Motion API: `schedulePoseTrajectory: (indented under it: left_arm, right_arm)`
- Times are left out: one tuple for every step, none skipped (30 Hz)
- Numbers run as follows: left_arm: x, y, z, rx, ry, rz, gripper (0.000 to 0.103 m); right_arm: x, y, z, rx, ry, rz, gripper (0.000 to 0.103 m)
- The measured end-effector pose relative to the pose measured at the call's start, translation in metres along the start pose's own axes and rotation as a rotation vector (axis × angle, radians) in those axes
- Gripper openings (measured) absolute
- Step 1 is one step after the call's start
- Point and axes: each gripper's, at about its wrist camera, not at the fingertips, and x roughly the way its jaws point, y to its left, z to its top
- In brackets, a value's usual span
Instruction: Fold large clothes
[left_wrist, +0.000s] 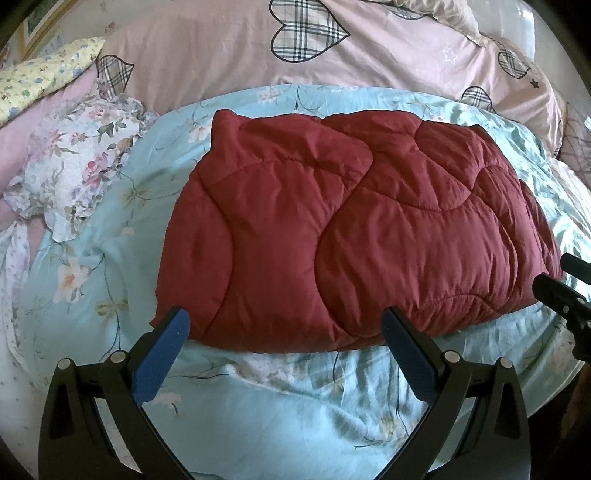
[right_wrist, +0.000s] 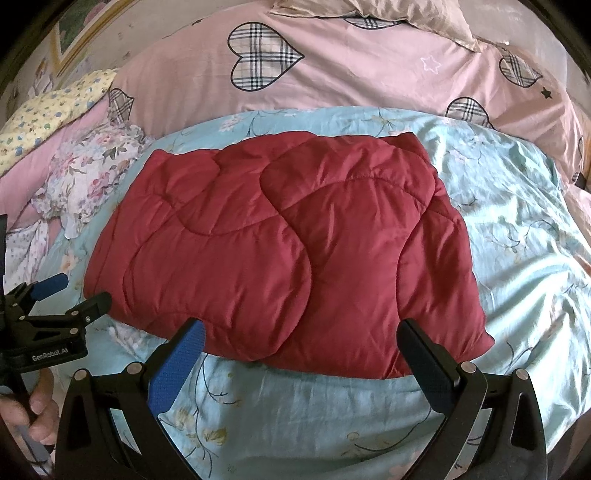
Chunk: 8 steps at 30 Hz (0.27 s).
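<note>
The dark red quilted padded garment (left_wrist: 332, 229) lies folded into a compact block on the bed's pale blue floral sheet (left_wrist: 295, 398). Both the left hand-held gripper (left_wrist: 284, 332) and right hand-held gripper (right_wrist: 301, 343) hover near its near edge, jaws wide apart, empty. Folding looks largely done; perhaps one more fold remains.

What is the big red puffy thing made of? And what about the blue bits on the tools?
The red quilted garment looks like smooth, slightly shiny woven cloth, maybe nylon or polyester, with soft stuffing inside: stitched curves make puffy bumps. The blue pads on the right tool look like rubber or grippy plastic, dotted with tiny bumps. I can't be sure of either.
</note>
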Motion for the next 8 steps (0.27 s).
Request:
schedulePoseTrajectory:
  left_arm:
    - [0.0004,0.0001,0.0002,0.001,0.000,0.001,0.103]
    - [0.0011,-0.0001,0.0003,0.001,0.002,0.004,0.103]
    - [0.0021,-0.0002,0.0004,0.000,0.004,0.001,0.103]
    - [0.0026,-0.0004,0.0007,0.000,0.004,-0.001,0.103]
    - [0.0035,-0.0006,0.0010,0.001,0.005,0.000,0.103]
    - [0.0041,-0.0007,0.0013,0.002,0.007,-0.002,0.103]
    - [0.0045,-0.0002,0.0017,0.000,0.009,-0.009,0.103]
    - [0.0050,0.0000,0.0022,-0.004,0.011,-0.022,0.103]
  right_arm:
    - [0.0006,-0.0007,0.0000,0.003,0.001,0.001,0.103]
    - [0.0008,-0.0012,0.0005,0.006,0.001,0.002,0.103]
    - [0.0014,-0.0017,0.0006,0.008,0.002,0.003,0.103]
    - [0.0020,-0.0020,0.0006,0.010,0.003,0.004,0.103]
    - [0.0026,-0.0021,0.0009,0.011,0.004,0.005,0.103]
    - [0.0031,-0.0022,0.0008,0.012,0.005,0.006,0.103]
    - [0.0038,-0.0024,0.0010,0.014,0.007,0.008,0.103]
    - [0.0047,-0.0026,0.0013,0.016,0.009,0.012,0.103]
